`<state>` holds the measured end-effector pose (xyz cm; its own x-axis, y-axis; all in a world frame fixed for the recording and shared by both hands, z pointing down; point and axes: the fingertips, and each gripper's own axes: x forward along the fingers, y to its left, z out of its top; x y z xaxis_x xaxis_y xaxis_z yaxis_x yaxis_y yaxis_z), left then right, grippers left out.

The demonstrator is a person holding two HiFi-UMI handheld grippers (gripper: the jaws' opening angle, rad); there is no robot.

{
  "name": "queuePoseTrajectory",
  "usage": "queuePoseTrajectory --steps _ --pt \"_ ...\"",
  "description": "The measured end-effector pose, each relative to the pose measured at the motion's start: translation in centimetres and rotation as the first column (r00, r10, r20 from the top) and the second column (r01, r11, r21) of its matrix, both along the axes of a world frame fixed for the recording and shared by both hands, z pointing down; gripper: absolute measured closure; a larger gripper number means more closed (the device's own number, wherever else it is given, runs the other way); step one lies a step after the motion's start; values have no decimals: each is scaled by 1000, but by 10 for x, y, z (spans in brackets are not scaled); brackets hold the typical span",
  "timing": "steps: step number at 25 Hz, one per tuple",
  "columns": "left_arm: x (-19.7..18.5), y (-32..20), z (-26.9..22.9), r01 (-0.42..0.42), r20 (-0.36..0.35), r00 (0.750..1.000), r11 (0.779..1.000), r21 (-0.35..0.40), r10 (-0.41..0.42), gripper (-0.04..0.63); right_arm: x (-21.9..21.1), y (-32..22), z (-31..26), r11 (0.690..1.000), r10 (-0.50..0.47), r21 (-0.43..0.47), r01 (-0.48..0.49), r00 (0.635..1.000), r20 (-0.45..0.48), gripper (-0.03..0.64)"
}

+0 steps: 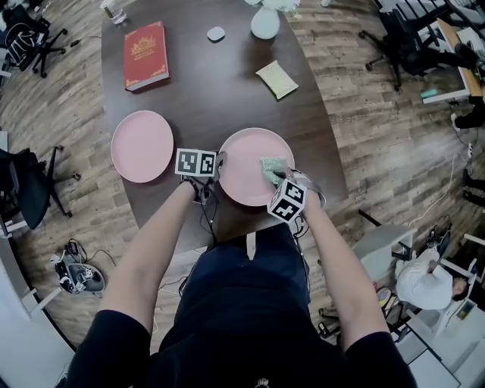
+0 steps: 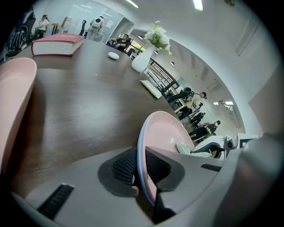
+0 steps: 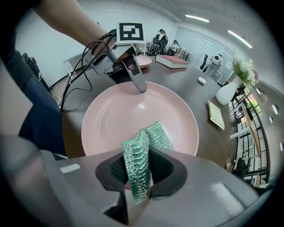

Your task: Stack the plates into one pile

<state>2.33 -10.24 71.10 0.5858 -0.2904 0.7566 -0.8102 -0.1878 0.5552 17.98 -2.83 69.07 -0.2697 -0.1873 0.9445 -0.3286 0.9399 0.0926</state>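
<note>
1. A dark, wood-grained oval counter (image 1: 204,91) stands on plank flooring.
2. Two smooth, round pink plates lie apart on it: the near plate (image 1: 244,170) and the far plate (image 1: 142,145).
3. A red book (image 1: 145,54), a white vase (image 1: 264,23) and a pale pad (image 1: 276,79) sit farther back.
4. The left tool (image 2: 141,170) clamps the near plate's rim between ribbed pads.
5. The right tool (image 3: 138,170) pinches a glittery green sponge (image 3: 153,135) over the same plate.

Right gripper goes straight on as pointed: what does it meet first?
Probably the near plate: the right gripper, shut on a green sponge, points down into it, sponge leading. Gap unclear.
</note>
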Motion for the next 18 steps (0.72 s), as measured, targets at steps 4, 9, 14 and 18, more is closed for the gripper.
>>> queuePoseTrajectory --steps 4,9,14,18 --pt "-2 1 2 28 1 1000 1000 -10 -28 557 -3 4 3 998 48 -29 -47 999 14 532" --pt "-2 1 1 42 4 999 999 -9 -42 557 -7 11 4 990 102 -97 -99 995 23 532" --pt "-2 2 0 59 11 998 998 -1 -59 557 -15 21 2 972 166 -175 -156 985 47 532" --pt "-3 2 0 66 6 998 998 -3 -66 557 -23 29 1 955 212 -225 -192 975 71 532"
